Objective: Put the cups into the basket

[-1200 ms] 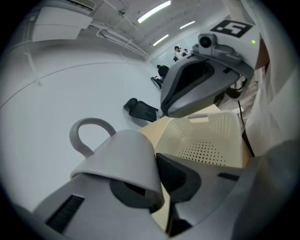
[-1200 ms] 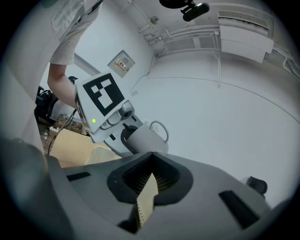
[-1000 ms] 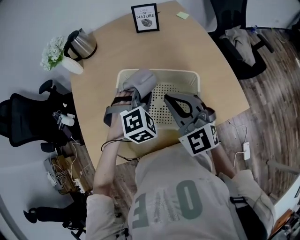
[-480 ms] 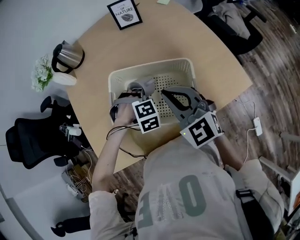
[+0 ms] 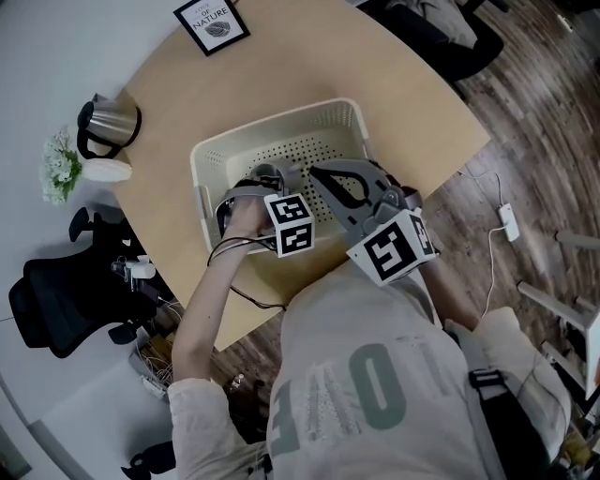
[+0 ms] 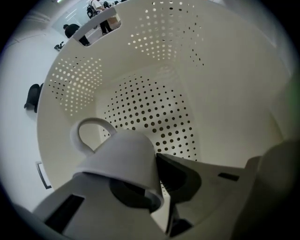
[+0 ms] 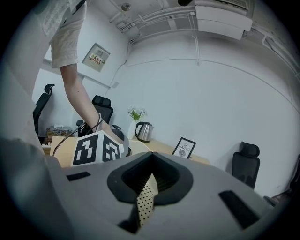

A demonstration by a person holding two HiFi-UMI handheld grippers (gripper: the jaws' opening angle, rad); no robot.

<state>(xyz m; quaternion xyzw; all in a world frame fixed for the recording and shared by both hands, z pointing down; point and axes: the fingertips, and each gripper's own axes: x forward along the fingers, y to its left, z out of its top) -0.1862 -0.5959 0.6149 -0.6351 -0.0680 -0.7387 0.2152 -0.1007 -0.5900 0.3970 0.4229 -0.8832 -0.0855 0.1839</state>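
Note:
A white cup (image 6: 119, 157) with its loop handle up and to the left is clamped at the rim by my left gripper (image 6: 157, 187), which is shut on it. Cup and gripper hang inside the cream perforated basket (image 6: 154, 112), near its holed floor. In the head view the left gripper (image 5: 265, 178) reaches down into the basket (image 5: 208, 159) at its left side, hiding the cup. My right gripper (image 5: 319, 175) hovers over the basket's near right part, shut on nothing. The right gripper view shows the closed right gripper (image 7: 151, 159) with a strip of basket wall (image 7: 145, 199) behind it.
The basket sits on a light wooden table (image 5: 281, 66). A steel kettle (image 5: 108, 127), a white pot of flowers (image 5: 66, 169) and a framed sign (image 5: 211, 23) stand at the table's far left. Black office chairs (image 5: 56, 300) flank the table, and a power strip (image 5: 506, 220) lies on the floor.
My left gripper has gone from the basket's left rim down into the basket with the cup. The right gripper has stayed shut over the basket's near right side.

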